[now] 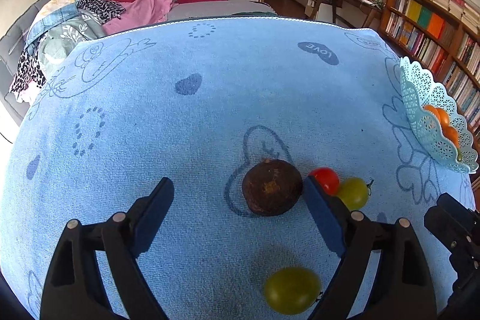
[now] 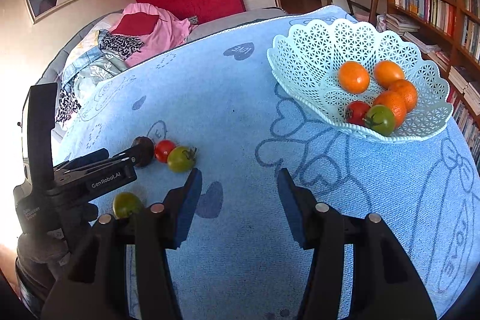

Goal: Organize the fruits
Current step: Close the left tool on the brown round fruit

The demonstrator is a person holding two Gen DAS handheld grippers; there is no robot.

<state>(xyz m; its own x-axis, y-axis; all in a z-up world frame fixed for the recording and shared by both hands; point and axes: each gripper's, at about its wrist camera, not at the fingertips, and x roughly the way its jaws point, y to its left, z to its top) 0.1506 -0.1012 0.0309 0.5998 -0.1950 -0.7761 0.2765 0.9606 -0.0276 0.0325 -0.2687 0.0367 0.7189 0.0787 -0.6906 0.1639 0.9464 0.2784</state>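
A dark brown round fruit [image 1: 271, 186] lies on the blue towel between the fingers of my left gripper [image 1: 237, 189]. It sits close to the right pad, while the left pad stands well away, so the jaws are open. Just right of it lie a red tomato [image 1: 325, 179] and a green tomato [image 1: 354, 192]. Another green tomato [image 1: 292, 293] lies nearer, under the gripper. My right gripper [image 2: 238, 185] hovers open over bare towel, holding nothing. The pale lattice basket [image 2: 300, 50] to its upper right holds several oranges [image 2: 354, 77], a red tomato [image 2: 355, 111] and a green tomato [image 2: 381, 119].
The blue towel [image 1: 210, 80] covers the whole work surface. Behind it is a bed with piled clothes [image 1: 90, 14]. Bookshelves [image 1: 435, 29] run along the right, close behind the basket [image 1: 420, 92]. The right gripper's black housing [image 1: 450, 230] is close to my left gripper's right side.
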